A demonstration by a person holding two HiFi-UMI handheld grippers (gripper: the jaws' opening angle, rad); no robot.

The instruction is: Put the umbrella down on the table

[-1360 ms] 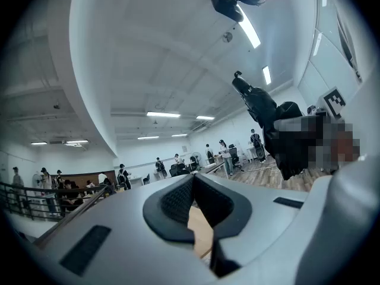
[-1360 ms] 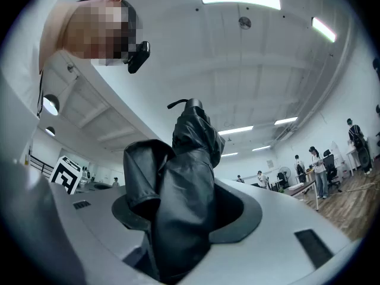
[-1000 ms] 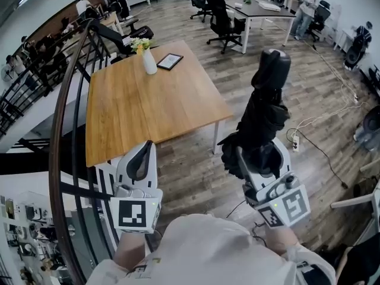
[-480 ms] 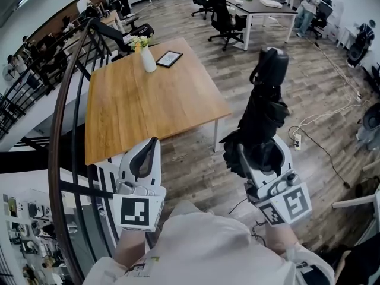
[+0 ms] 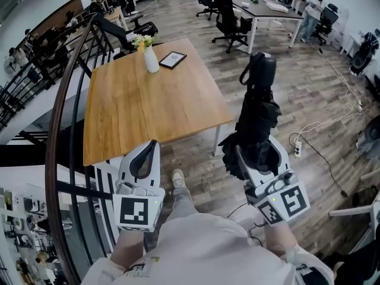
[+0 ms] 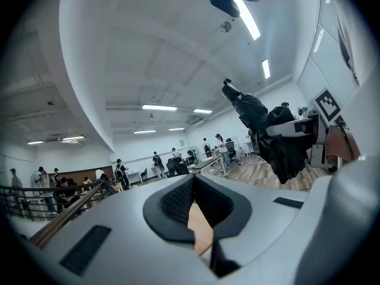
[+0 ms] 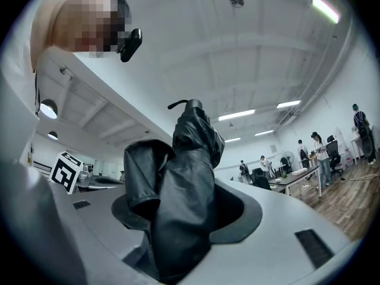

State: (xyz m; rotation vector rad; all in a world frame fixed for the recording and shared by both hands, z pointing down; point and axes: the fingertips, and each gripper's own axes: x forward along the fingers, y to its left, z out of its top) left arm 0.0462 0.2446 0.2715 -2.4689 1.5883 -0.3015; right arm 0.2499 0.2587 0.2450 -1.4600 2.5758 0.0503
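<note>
A folded black umbrella (image 5: 256, 120) stands upright in my right gripper (image 5: 259, 156), which is shut on its lower folds; its handle end points up and away. In the right gripper view the umbrella (image 7: 181, 189) fills the space between the jaws. It hangs over the wood floor, right of the wooden table (image 5: 124, 111). My left gripper (image 5: 144, 162) is held near the table's front edge, jaws shut with nothing in them. In the left gripper view the umbrella (image 6: 261, 129) and right gripper show at the right.
On the table's far end stand a white vase with flowers (image 5: 148, 57) and a dark picture frame (image 5: 173, 59). A curved black stair railing (image 5: 62, 129) runs along the left. Office chairs and a desk (image 5: 267, 13) stand further back. Cables and a power strip (image 5: 297, 144) lie on the floor.
The view has shifted a little closer to the table, and a shoe now shows below the table's edge. The umbrella stays upright in the right gripper.
</note>
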